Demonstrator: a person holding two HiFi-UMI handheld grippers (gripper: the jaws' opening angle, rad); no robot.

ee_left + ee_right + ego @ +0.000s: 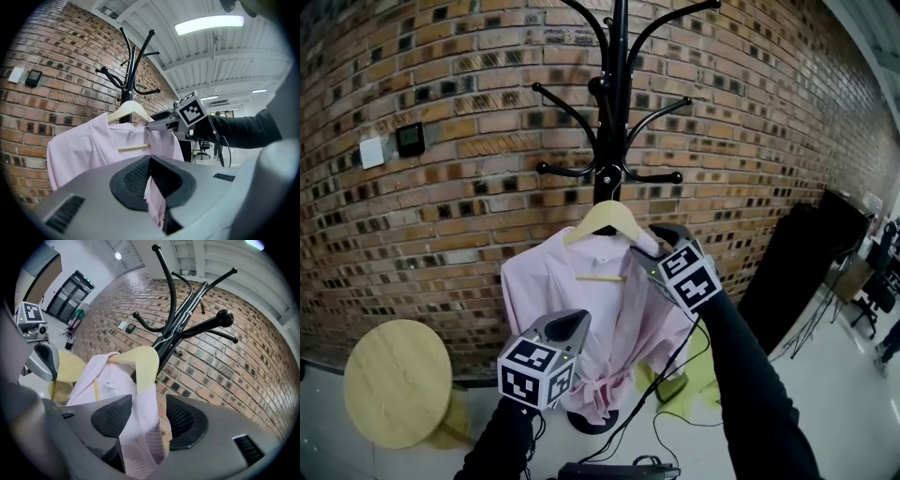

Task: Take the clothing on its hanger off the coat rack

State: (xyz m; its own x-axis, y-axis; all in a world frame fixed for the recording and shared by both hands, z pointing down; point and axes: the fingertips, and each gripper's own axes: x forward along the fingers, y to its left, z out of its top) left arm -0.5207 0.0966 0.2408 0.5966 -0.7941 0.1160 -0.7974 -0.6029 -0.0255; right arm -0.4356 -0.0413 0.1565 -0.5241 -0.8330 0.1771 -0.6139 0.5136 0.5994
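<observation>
A pale pink shirt hangs on a light wooden hanger against the pole of the black coat rack. My right gripper is at the shirt's right shoulder. In the right gripper view it stands open, with the hanger's end and pink fabric between the pads. My left gripper is lower, in front of the shirt's front. Its jaws meet at the tips, shut, and pink cloth shows through the slit below them.
A brick wall with a white switch and a dark panel stands behind the rack. A round wooden stool is at lower left. Cables and yellow-green cloth lie on the floor. A dark cabinet is at right.
</observation>
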